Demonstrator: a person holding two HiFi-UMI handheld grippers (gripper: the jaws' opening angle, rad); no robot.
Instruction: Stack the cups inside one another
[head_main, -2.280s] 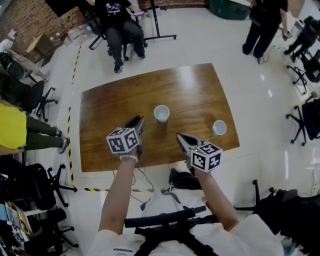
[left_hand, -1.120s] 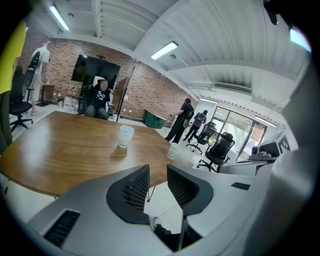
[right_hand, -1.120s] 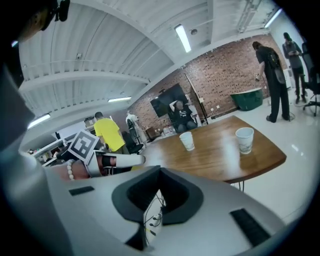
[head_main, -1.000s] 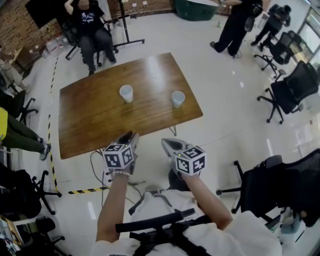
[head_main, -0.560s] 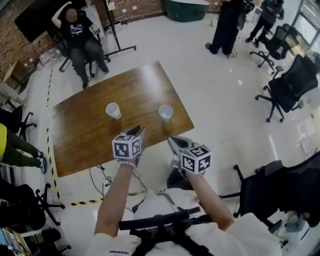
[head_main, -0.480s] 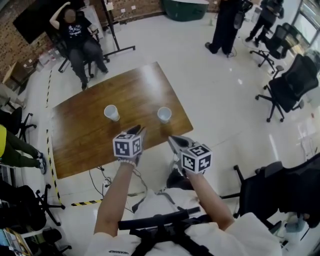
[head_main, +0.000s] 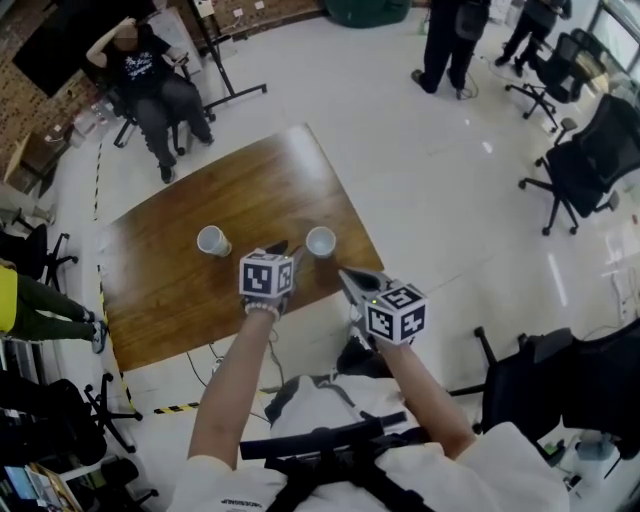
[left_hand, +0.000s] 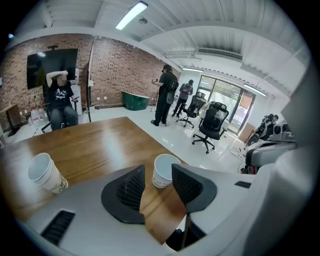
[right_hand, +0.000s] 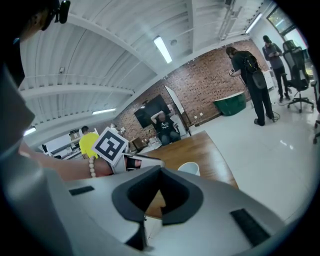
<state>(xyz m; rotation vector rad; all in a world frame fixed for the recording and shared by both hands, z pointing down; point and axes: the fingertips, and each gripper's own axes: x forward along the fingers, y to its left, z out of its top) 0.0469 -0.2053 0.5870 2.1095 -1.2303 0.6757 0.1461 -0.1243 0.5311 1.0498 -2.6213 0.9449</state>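
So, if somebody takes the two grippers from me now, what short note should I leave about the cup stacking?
Left gripper: open, its jaws have just been opening, nothing between them; it points at the right cup and is short of it.
Right gripper: shut, empty.
Cups: the right cup and the left cup stand apart, mouths up, on the wooden table.
Done: nothing stacked.
Left: grasp one cup and set it inside the other.
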